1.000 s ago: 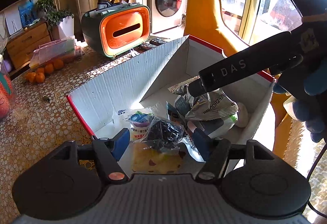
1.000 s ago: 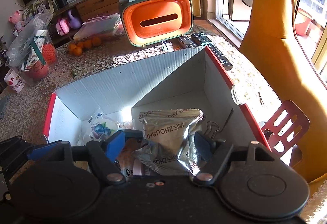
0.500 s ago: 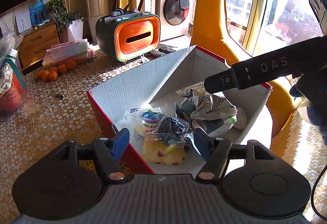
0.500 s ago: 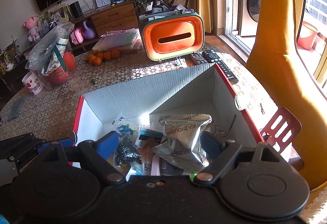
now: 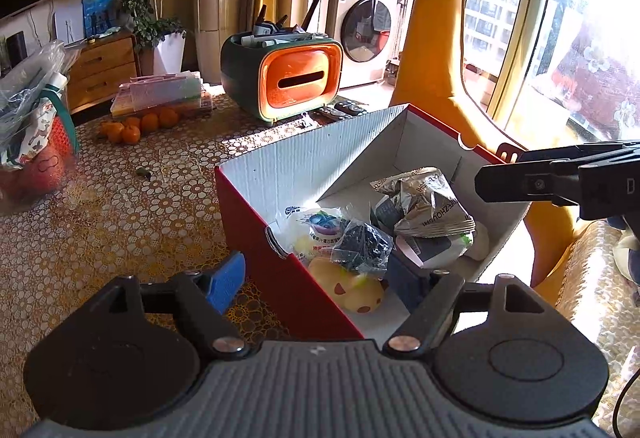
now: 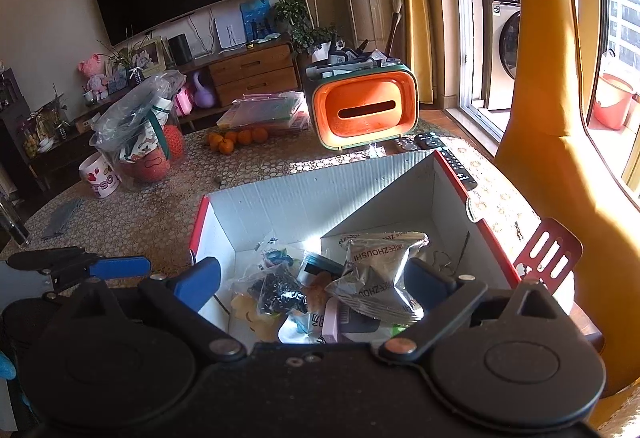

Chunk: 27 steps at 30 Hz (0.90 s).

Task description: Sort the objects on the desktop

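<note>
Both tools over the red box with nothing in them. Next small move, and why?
Probably lift both tools clear of the red box. The right tool and left tool are opening and hold nothing; the silver snack bag already lies inside, so look to the table next.

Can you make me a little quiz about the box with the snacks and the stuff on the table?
1. True or false: the silver snack bag lies inside the red box.
2. What fruit sits on the table near the orange and green organizer? A) bananas B) oranges C) grapes
3. Fill in: the right gripper has its jaws opening and holds ____.

Key: 1 true. 2 B, the oranges. 3 nothing; the bag lies between the fingers but they do not press on it.
</note>
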### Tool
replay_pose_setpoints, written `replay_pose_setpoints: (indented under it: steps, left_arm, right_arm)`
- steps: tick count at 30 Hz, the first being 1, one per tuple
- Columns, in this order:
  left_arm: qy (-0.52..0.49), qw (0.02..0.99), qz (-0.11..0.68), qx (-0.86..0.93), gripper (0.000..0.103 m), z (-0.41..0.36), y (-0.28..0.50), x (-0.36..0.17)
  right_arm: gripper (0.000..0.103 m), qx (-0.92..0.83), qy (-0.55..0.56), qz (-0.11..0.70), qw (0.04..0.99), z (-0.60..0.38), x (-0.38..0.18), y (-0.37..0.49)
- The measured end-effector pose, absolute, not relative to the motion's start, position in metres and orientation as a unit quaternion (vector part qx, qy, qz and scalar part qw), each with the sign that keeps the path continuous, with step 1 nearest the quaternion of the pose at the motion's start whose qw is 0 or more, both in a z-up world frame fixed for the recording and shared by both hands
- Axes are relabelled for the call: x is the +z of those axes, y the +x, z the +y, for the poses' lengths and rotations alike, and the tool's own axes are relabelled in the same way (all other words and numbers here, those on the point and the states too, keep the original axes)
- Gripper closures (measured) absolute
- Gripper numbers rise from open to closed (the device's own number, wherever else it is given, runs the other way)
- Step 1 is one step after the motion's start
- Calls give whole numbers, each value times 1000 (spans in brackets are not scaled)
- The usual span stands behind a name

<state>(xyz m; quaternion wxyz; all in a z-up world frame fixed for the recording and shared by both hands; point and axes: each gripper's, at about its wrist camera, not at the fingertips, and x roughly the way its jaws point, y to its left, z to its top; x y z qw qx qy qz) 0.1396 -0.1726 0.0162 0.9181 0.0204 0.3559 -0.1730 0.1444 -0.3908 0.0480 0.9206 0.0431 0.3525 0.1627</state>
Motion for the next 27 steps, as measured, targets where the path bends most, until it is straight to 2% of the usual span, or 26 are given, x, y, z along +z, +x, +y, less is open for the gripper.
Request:
replay_pose_setpoints:
  steps: [2, 6, 16, 27]
  left_arm:
    - [18, 919, 356, -171, 20, -170, 137, 17]
    - [13, 920, 355, -166, 19, -164, 133, 17]
    - [10, 921, 354, -161, 4, -152, 118, 17]
    - [9, 925, 344, -163, 4, -142, 94, 21]
  right_arm:
    - [3, 167, 39, 341, 924, -388, 49, 137]
    - [1, 177, 27, 323, 929, -381, 50, 126]
    - [0, 184, -4, 293, 938, -365, 44, 96]
    - [0, 173, 6, 273, 946, -360, 44, 71]
